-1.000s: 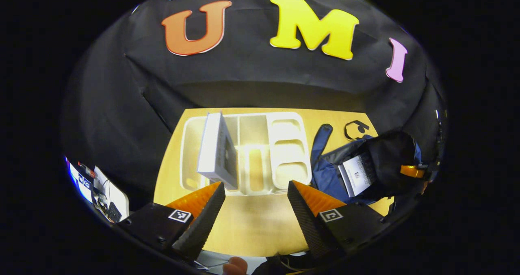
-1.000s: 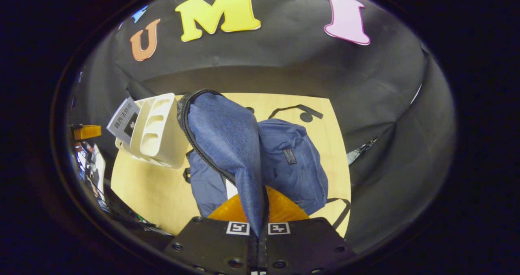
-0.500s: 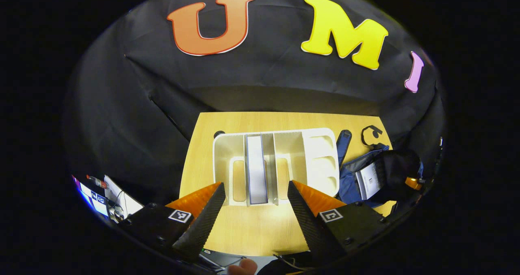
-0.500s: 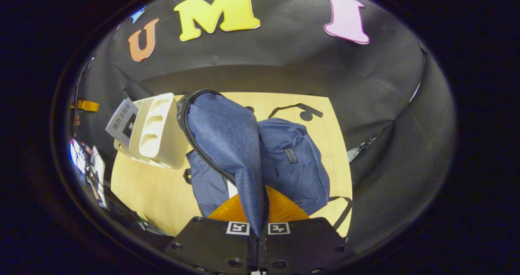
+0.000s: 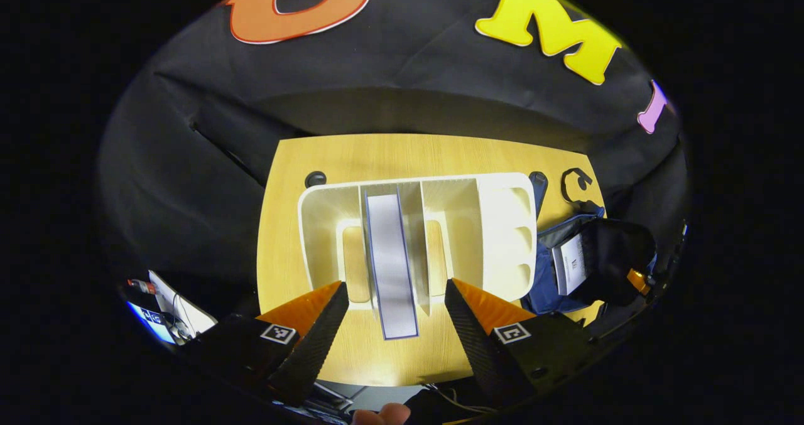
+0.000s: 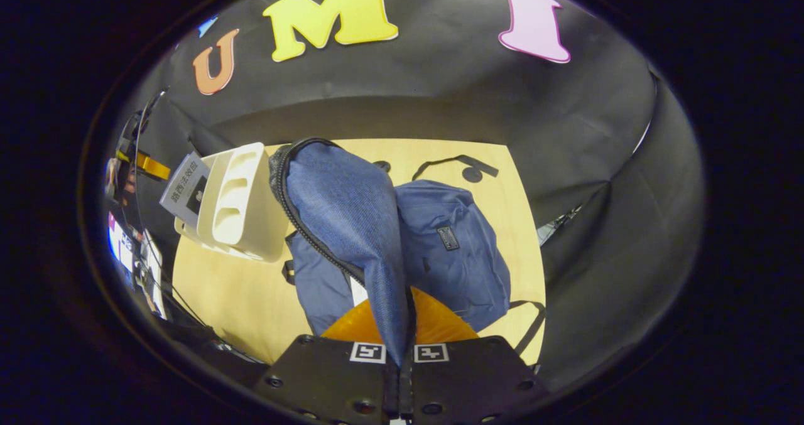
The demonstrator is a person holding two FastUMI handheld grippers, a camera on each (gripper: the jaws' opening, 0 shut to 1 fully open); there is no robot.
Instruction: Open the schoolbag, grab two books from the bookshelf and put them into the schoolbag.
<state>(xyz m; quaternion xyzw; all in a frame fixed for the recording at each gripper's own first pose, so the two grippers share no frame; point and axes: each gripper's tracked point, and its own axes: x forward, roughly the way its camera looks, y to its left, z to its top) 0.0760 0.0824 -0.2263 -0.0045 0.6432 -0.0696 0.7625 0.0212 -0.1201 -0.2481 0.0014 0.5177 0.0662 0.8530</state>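
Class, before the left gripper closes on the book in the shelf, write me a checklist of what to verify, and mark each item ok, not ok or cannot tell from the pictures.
1. Left gripper open: ok, fingers spread wide.
2. Book between its fingers: ok, it stands upright in a slot of the bookshelf, roughly centred.
3. Fingers already touching the book: not ok, gaps on both sides.
4. Schoolbag held open: ok, right gripper is shut on the flap, lifting it.
5. One book already in the bag: ok, a white book shows in the opening.
6. Room left inside the bag: cannot tell.
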